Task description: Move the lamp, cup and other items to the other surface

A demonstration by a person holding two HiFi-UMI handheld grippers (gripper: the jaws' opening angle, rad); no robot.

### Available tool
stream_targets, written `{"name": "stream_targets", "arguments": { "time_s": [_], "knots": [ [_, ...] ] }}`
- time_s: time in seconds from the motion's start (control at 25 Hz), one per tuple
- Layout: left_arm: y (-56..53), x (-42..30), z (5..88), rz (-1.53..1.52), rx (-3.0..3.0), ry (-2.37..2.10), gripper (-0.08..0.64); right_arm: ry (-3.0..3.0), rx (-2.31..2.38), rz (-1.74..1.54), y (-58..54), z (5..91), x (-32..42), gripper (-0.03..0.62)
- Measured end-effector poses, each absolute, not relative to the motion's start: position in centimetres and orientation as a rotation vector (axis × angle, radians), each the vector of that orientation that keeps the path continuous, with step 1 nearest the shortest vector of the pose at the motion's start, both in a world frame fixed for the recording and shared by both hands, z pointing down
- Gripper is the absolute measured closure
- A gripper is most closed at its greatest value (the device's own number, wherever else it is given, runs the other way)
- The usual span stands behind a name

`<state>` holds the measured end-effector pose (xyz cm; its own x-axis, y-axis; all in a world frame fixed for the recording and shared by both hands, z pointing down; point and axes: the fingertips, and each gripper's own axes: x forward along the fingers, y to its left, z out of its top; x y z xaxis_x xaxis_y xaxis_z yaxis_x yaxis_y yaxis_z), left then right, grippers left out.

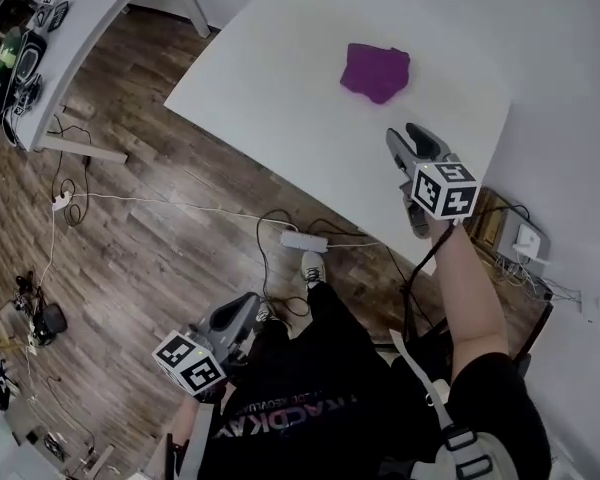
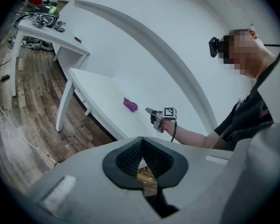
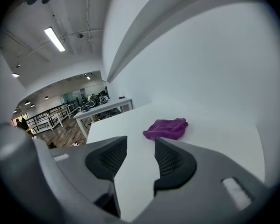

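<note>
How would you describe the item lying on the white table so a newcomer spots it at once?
Find the large white table against the white wall. Just beyond the open right claw lies a crumpled purple cloth. It is the only thing showing on that tabletop, soft and purple against bare white.

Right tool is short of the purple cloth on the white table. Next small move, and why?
Probably ease the right tool forward and down over the purple cloth, then close. Its jaws stand apart and empty, and the cloth lies just ahead on the white table, untouched. The left tool is shut, away from the table.
</note>
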<state>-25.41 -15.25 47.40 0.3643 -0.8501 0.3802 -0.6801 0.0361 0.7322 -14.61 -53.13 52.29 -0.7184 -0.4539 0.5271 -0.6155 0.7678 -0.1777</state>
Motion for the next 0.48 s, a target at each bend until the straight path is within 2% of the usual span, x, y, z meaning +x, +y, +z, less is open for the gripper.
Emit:
{"name": "stream_targets", "arguments": {
  "time_s": [0.28, 0.48],
  "knots": [
    [-15.2, -24.9, 48.4, -0.225, 1.654, -1.366, 0.557, -2.359, 0.850, 0.469, -62.3, 57.3, -18.7, 0.308],
    [-15.3, -24.3, 49.4, -0.209, 1.611, -1.339, 0.557, -2.278, 0.897, 0.487, -65.7, 59.6, -19.6, 0.285]
  ]
}}
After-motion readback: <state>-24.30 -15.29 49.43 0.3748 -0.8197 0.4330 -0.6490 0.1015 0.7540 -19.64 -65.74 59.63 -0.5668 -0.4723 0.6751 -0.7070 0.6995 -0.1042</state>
